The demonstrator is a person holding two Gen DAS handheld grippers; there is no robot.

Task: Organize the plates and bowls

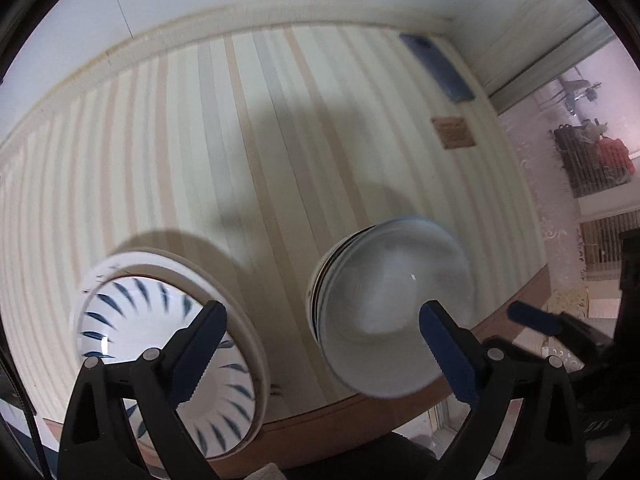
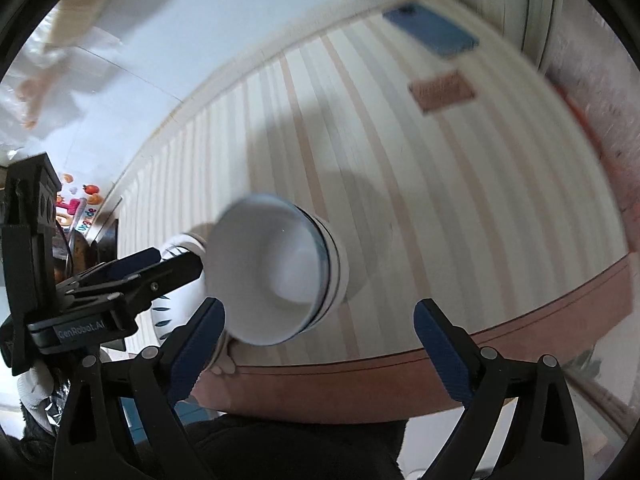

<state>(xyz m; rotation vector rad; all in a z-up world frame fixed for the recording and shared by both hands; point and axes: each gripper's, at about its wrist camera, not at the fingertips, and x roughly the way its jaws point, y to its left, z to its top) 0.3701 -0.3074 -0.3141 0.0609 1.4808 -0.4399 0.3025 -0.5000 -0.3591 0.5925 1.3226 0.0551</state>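
A stack of white bowls with dark rim bands (image 1: 392, 304) stands near the table's front edge; it also shows in the right wrist view (image 2: 276, 268). To its left a bowl with blue leaf marks (image 1: 160, 344) sits in a white plate (image 1: 240, 312). My left gripper (image 1: 324, 356) is open above the table, its left finger (image 1: 200, 356) over the leaf bowl and its right finger (image 1: 448, 356) at the stack. My right gripper (image 2: 320, 356) is open and empty in front of the stack. The left gripper also shows in the right wrist view (image 2: 152, 268).
The table wears a striped cloth (image 1: 240, 140) with a brown front edge (image 2: 400, 376). A blue phone (image 1: 436, 66) and a small brown card (image 1: 454, 132) lie at the far right. A wall stands behind the table.
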